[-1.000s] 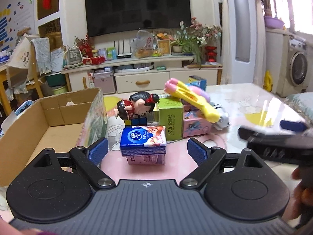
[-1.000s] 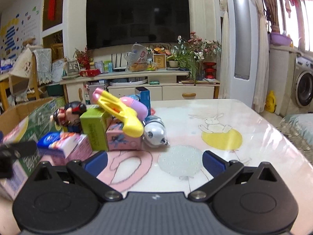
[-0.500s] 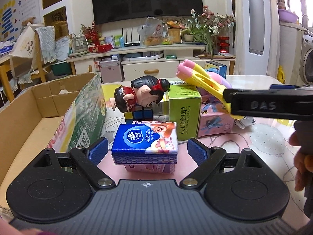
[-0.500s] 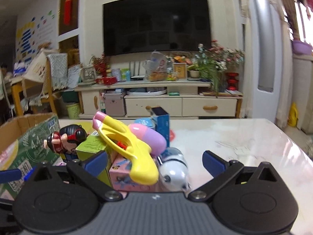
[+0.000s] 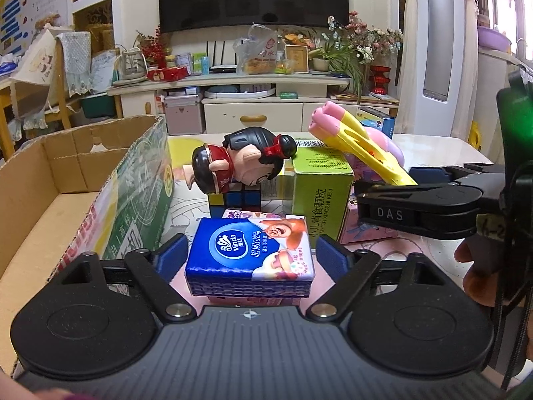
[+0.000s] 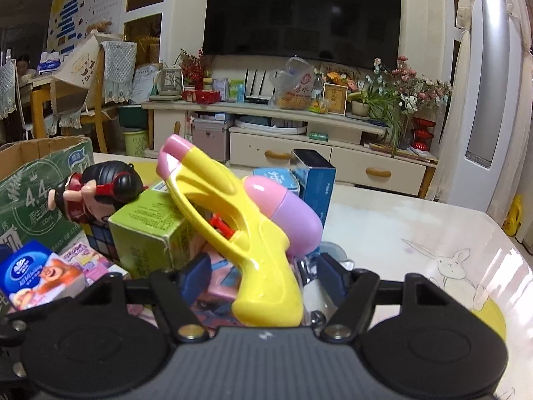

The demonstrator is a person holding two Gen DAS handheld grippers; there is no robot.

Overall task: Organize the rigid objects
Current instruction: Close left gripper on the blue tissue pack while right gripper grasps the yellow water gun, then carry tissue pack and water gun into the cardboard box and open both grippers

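A blue tissue pack lies on a pink box between the open fingers of my left gripper; the pads stand a little off its sides. It also shows in the right wrist view. A yellow and pink water gun leans on a green box and a pink box. My right gripper is open around the gun's grip, pads apart from it. The gun and right gripper also show in the left wrist view.
An open cardboard box stands at the left. A doll figure lies on a puzzle cube. A blue box and a silver toy stand behind the gun. The table stretches to the right.
Both grippers have moved forward: the left one now straddles the tissue pack, and the right one has closed in around the water gun's grip. The jaws have narrowed.
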